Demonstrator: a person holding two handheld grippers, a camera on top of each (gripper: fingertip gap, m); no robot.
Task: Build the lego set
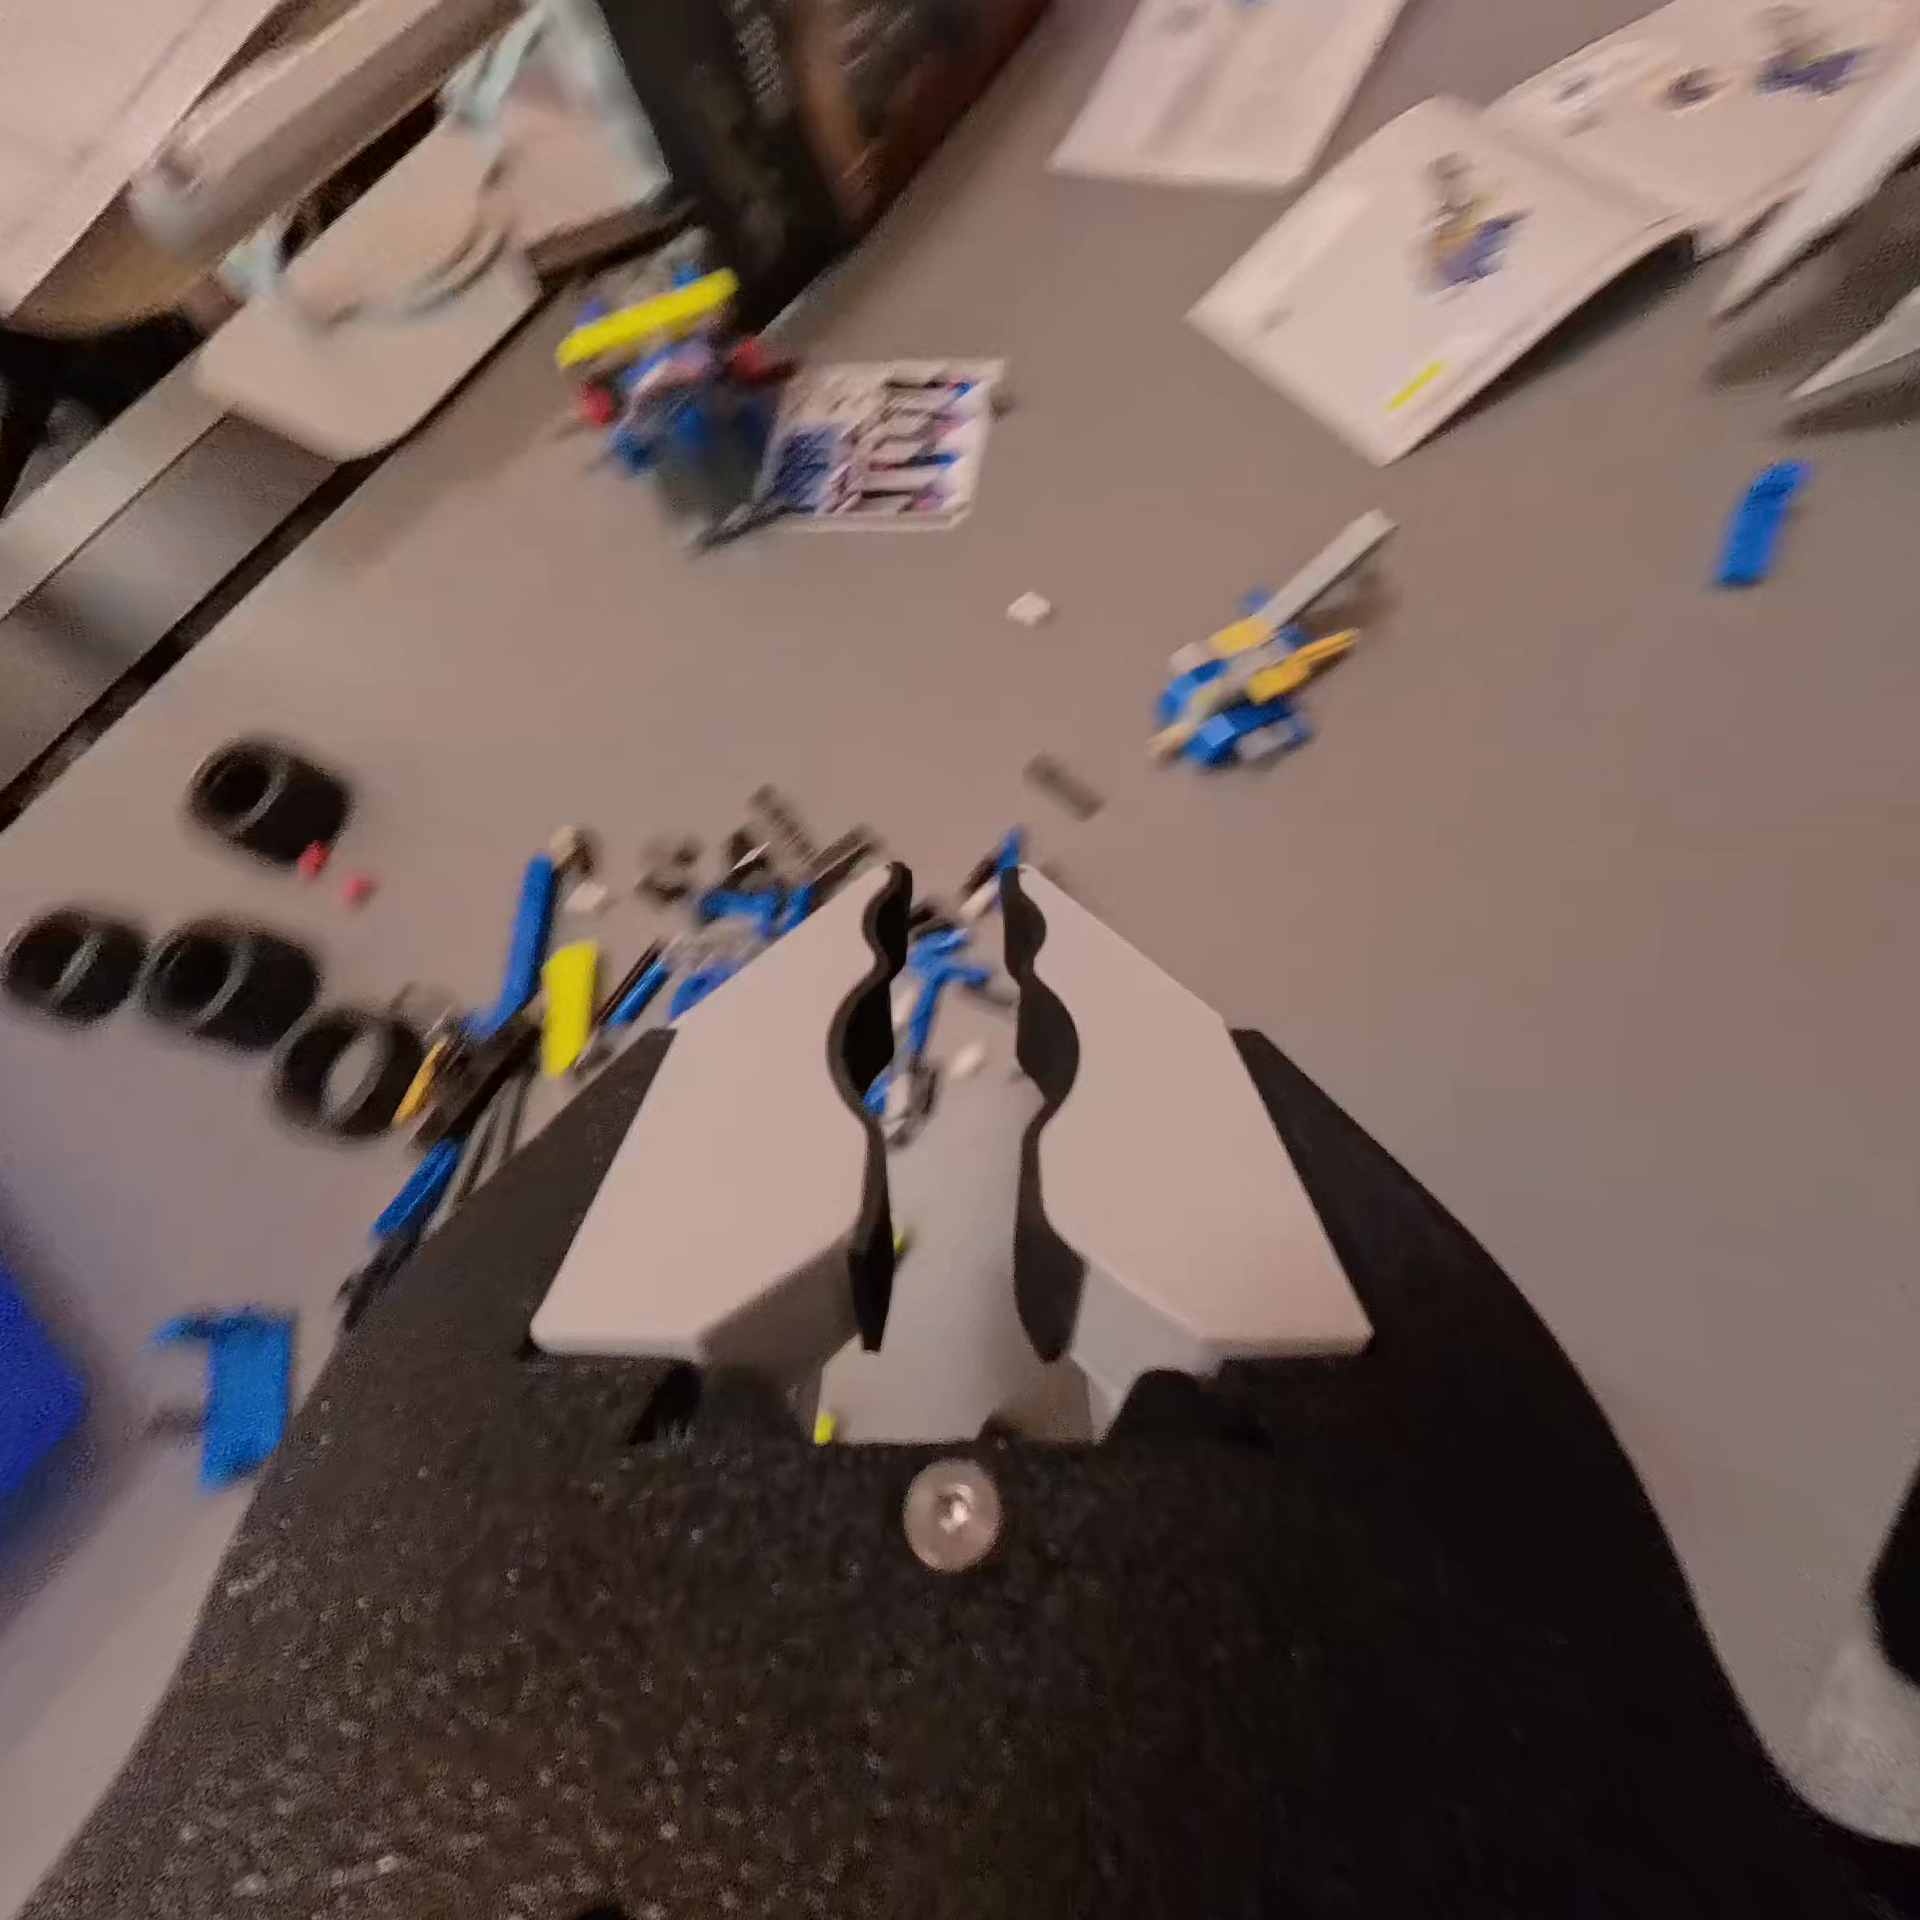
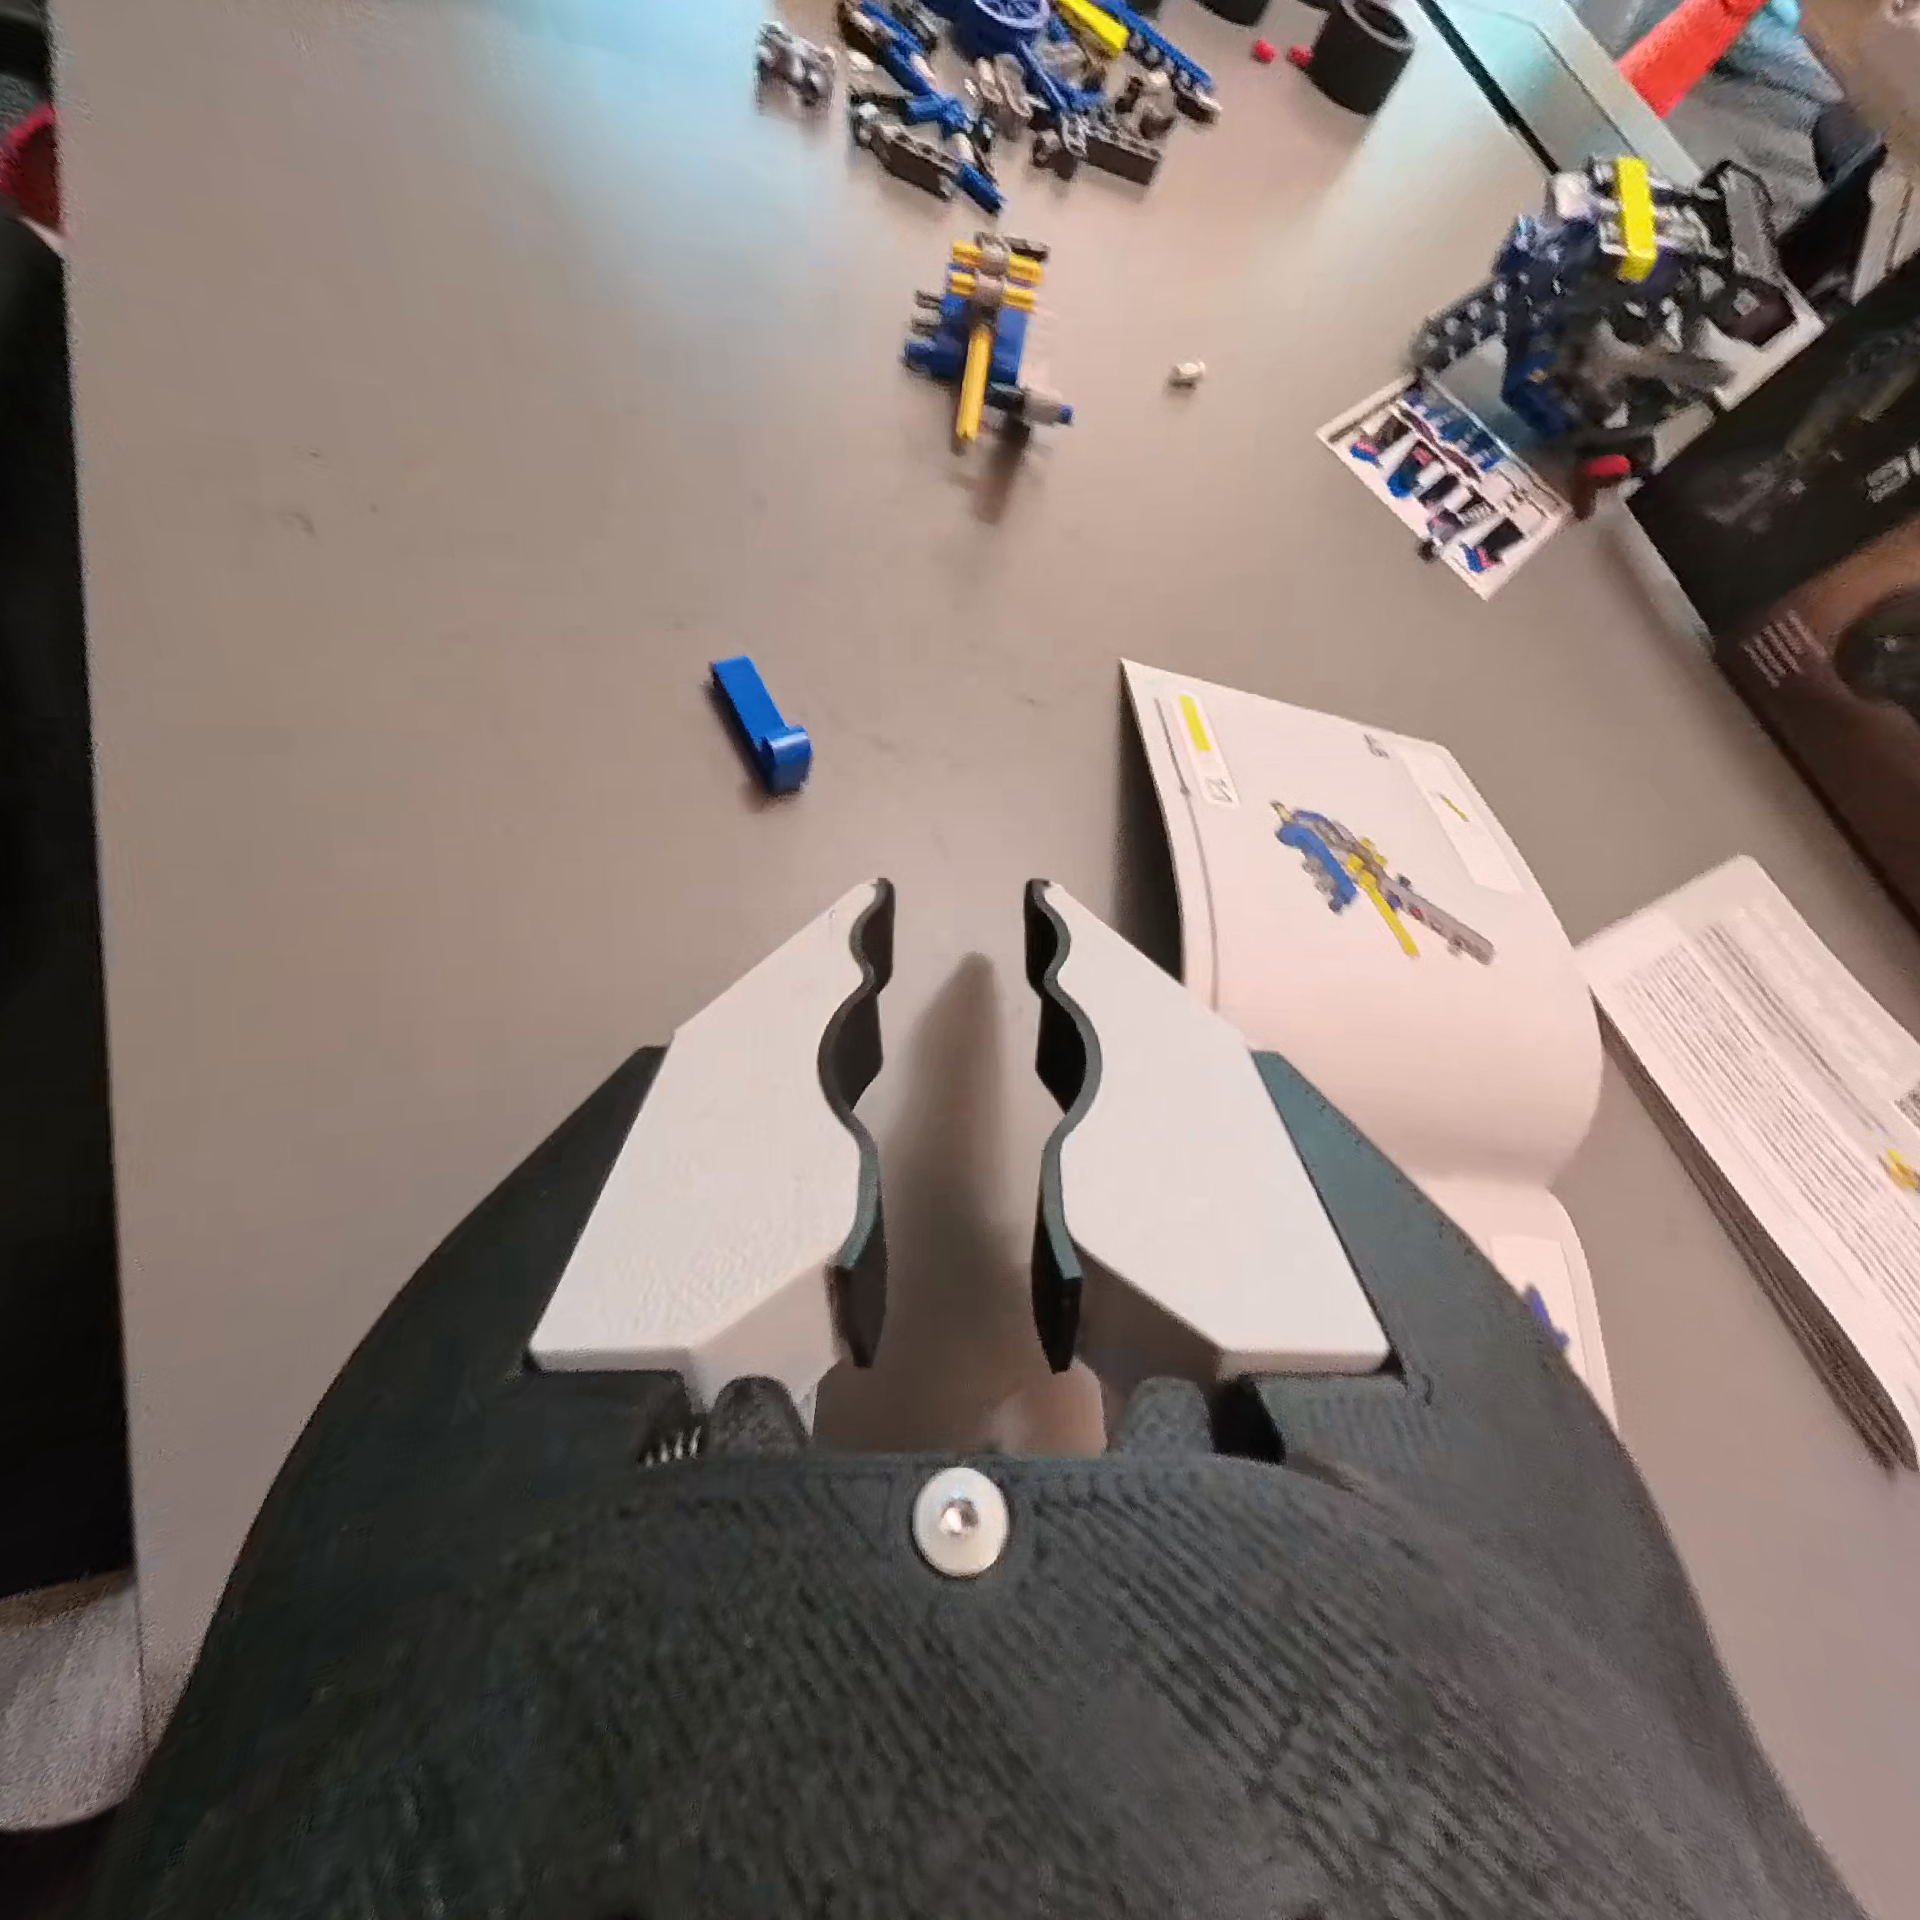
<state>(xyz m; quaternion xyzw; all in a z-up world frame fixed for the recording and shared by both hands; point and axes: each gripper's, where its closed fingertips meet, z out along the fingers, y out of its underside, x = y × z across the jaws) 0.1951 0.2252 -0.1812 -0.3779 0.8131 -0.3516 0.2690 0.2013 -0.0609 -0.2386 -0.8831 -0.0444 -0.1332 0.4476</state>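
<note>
Both grippers are held empty above the grey table [image 2: 416,520], fingers parted by a narrow gap.

In the blurred left wrist view, four black tyres [image 1: 223,971] are seen left of the left gripper [image 1: 954,878], loose lego pieces [image 1: 727,935] lie at and behind its fingertips, and a small blue-yellow assembly [image 1: 1242,681] sits ahead to the right. Ahead-left of the right gripper [image 2: 958,894] a single blue piece [image 2: 758,722] is seen, nothing lies between the fingers, and an open instruction booklet [image 2: 1351,935] lies just right.

Black grippers, grey wavy-edged jaws
</note>
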